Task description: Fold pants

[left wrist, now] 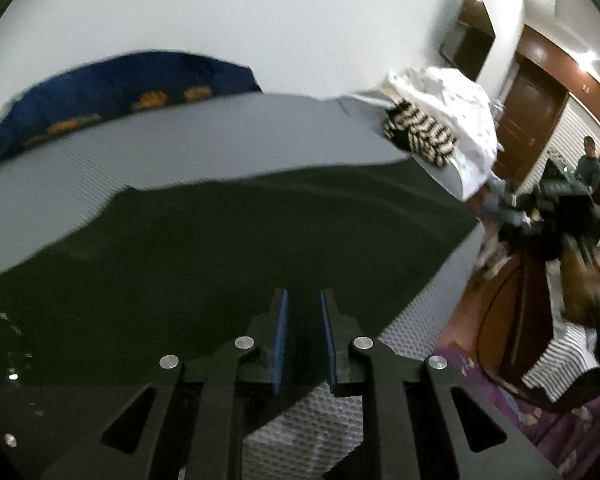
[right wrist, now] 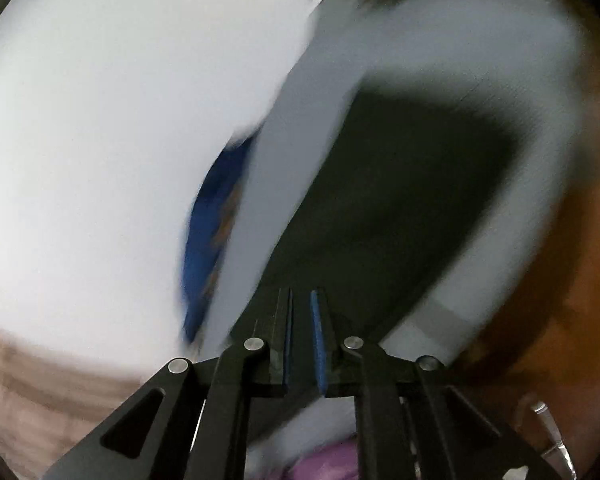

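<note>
Left wrist view: at the far left a blue cloth with orange marks lies along the back edge of the grey table, against the white wall. Dark pants spread over most of the table top, from the left edge across to the right corner. The left gripper sits low in the middle, its blue-padded fingers set a narrow way apart with dark pants fabric filling the gap between them; the pictures do not settle whether the pads actually pinch the cloth. Further right, a black-and-white striped garment and a white garment are piled on the far right corner of the table. Beyond that stand a brown door and a person in the background.

Right wrist view, heavily blurred: the white wall fills the left side, then the blue cloth shows just left of the grey table. The pants lie on the table ahead of the right gripper and run down between its fingers, which stand close together; whether they clamp the fabric cannot be told. Brown floor lies to the right.
</note>
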`<state>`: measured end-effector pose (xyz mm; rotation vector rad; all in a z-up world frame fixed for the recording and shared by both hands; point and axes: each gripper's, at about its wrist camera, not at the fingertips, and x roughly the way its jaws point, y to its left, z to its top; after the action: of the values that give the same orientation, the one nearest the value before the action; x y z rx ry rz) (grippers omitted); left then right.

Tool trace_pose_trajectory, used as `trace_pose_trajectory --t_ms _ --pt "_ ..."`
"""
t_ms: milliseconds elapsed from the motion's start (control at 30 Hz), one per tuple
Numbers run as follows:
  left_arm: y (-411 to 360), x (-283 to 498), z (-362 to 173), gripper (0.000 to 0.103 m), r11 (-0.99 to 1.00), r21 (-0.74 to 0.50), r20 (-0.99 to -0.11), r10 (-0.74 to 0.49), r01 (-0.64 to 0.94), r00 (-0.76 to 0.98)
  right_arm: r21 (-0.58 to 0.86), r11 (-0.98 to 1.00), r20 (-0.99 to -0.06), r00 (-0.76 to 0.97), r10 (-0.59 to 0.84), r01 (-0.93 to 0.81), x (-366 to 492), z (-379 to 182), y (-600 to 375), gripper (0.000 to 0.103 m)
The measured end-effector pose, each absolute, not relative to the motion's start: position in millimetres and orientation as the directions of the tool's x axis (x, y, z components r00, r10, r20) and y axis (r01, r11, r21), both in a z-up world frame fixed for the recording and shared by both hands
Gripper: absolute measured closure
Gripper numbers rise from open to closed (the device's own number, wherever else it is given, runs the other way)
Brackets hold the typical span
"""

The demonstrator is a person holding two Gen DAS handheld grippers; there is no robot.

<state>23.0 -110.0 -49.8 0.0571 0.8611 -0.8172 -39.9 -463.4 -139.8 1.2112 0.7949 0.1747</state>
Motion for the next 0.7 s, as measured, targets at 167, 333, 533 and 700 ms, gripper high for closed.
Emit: trace_pose_trajectory --t_ms 167,333,533,700 --pt "-97 24 -52 0.085 0.742 -0.252 -0.684 -0.591 0.621 0.428 0.919 0.241 -0.386 0.595 0.705 0.311 -7 -194 -392 0.092" --pt "-83 23 -58 0.085 0.746 -0.272 -0.684 -0.594 0.607 0.424 0.898 0.248 -0.430 0.606 0.669 0.363 -1 -206 -392 0.092" --pt "-73 22 -61 0.085 0.746 -0.300 -0.671 -0.608 0.595 0.424 0.879 0.178 -0.449 0.638 0.626 0.443 -12 -223 -406 0.082" --pt "-69 23 -63 0.085 0.746 -0.310 -0.672 -0.610 0.589 0.420 0.876 0.160 -0.449 0.646 0.617 0.455 -8 -227 -400 0.079"
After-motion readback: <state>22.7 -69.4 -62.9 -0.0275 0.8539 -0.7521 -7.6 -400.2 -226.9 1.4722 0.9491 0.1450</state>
